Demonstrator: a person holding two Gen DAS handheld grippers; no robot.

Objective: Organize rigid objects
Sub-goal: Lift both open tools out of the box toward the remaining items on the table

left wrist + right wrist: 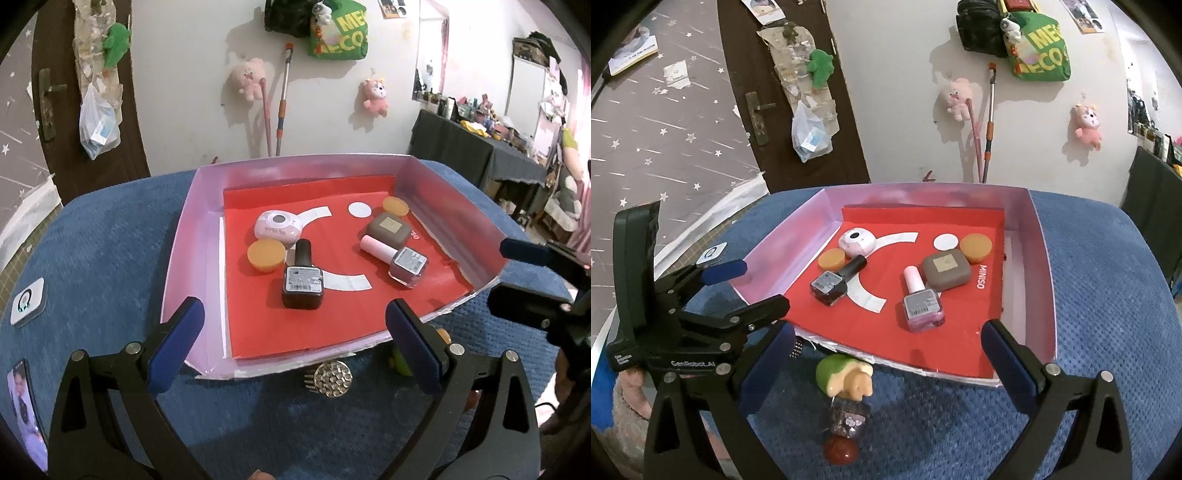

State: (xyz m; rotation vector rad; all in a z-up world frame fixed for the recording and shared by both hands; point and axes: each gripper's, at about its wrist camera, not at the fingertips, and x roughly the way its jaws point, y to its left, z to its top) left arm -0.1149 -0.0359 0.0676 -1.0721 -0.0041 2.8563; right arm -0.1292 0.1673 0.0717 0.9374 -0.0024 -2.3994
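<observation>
studded disc (331, 377) half behind tray (177, 258), green toy (400, 363) behind left fingers (413, 347)

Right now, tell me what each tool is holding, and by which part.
Nothing is held. The left tool and right tool are both open and empty, short of the pink box.

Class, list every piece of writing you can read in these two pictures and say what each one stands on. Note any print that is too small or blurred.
"MINISO" on the red liner of the tray.
"GenRobot.AI" on the left gripper body, in the right wrist view.
"ME" over "ECO", cut off, on the green bag hanging on the wall.
Dark nail polish bottle label: barcode and print too small to read.
Pink nail polish bottle label: too blurred to read.
</observation>
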